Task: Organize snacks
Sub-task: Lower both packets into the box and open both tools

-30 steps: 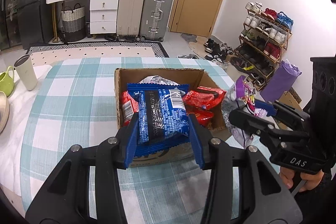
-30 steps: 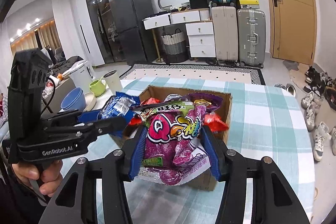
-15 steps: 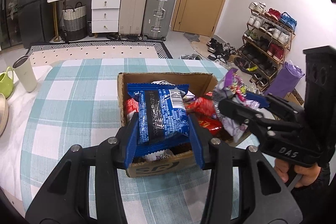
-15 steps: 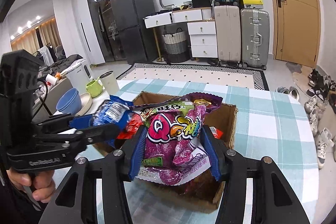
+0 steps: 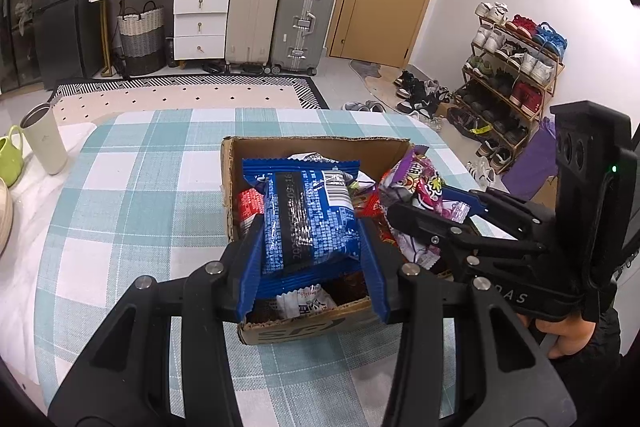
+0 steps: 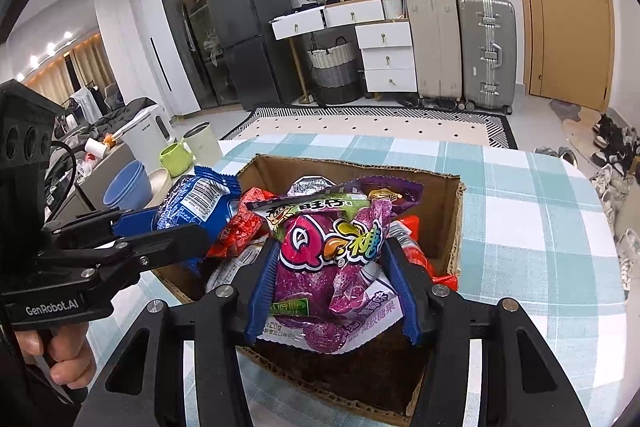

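Left wrist view: the left gripper (image 5: 310, 259) is clenched on the blue packet (image 5: 308, 215), long axis running 6 to 12 o'clock, hanging over the cardboard box (image 5: 308, 147); the right gripper (image 5: 416, 215) sits at 3 o'clock. In its own view the right gripper (image 6: 334, 291) pinches the purple candy bag (image 6: 336, 251), also upright above the box; both look equally near for the drop.

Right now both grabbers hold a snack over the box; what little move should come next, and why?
Probably lower the left gripper a little and open it. It is shut on the blue pack, which hangs above the box, so the pack would likely drop inside. The right gripper, shut on the purple bag over the same box, could follow.
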